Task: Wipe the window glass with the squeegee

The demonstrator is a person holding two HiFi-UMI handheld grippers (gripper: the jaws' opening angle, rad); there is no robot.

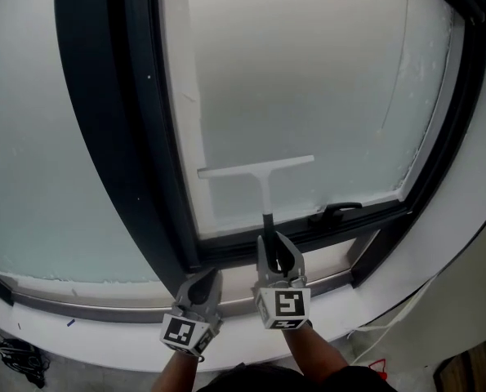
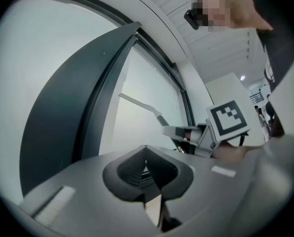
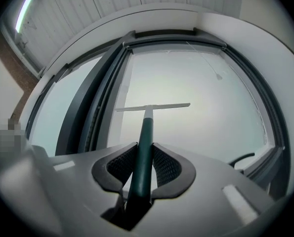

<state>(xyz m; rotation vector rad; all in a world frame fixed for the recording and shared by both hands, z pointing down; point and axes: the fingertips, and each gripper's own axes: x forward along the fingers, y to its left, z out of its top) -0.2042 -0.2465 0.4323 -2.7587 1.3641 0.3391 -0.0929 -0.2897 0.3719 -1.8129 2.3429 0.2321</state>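
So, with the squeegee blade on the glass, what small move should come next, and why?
Probably draw the squeegee straight down to the lower frame. The right gripper has its jaws shut on the handle, the blade lies level on the window glass, and a strip of glass lies between it and the frame.

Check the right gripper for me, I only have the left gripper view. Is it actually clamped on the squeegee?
Observer: Yes. In its own view the right gripper is shut on the squeegee, with the dark handle clamped between the jaws.
Operator: Blade level?
Observer: The head view shows the blade roughly level, low on the pane, above the bottom frame.
Operator: Anything near its path?
Observer: A black window latch sits on the bottom frame, to the right of the squeegee's handle.
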